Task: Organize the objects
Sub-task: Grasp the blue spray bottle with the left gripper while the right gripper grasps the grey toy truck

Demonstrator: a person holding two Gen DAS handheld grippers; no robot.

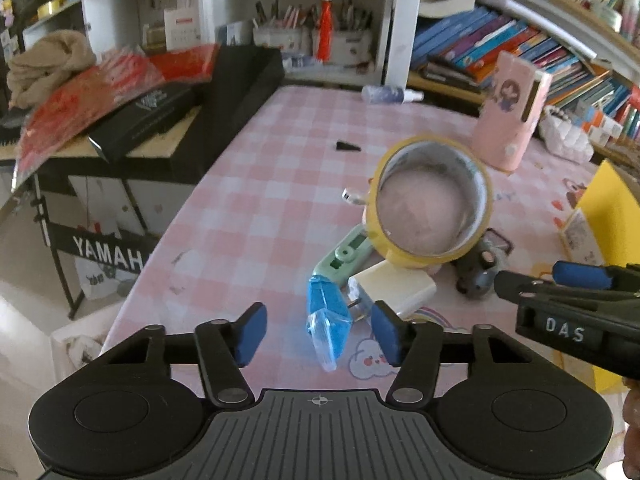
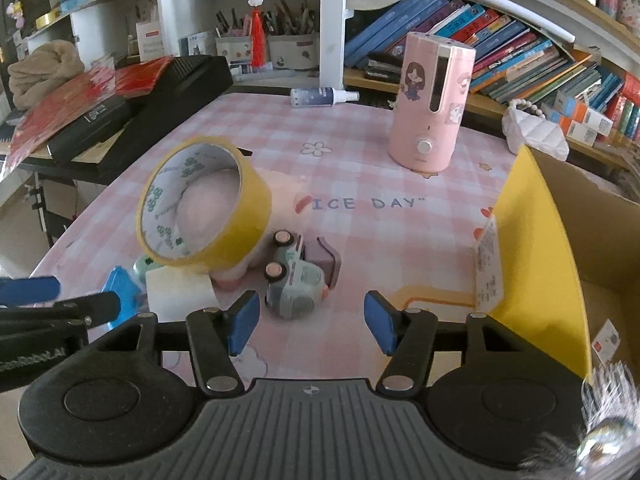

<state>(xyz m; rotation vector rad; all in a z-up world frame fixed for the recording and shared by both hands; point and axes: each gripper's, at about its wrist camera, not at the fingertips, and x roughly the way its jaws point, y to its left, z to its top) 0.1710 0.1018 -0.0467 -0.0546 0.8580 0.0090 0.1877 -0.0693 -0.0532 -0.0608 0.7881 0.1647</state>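
A pile lies on the pink checked table [image 1: 260, 200]: a yellow tape roll [image 1: 420, 258] [image 2: 248, 204] leaning on a pink soft item, a white charger [image 1: 394, 286], a green oblong gadget [image 1: 348, 254], a grey-green toy car [image 2: 296, 284] and a blue packet [image 1: 328, 320]. My left gripper [image 1: 318, 334] is open, and the blue packet lies between its pads without touching them. My right gripper [image 2: 312, 324] is open with nothing in it, and the toy car sits just ahead of its fingertips. Each gripper shows at the edge of the other's view.
A cardboard box with a yellow flap [image 2: 536, 260] stands open at the right. A pink humidifier [image 2: 430, 108] and a spray bottle [image 2: 320, 97] stand further back. A black keyboard [image 1: 224, 92] piled with things borders the table's left side. Bookshelves fill the back.
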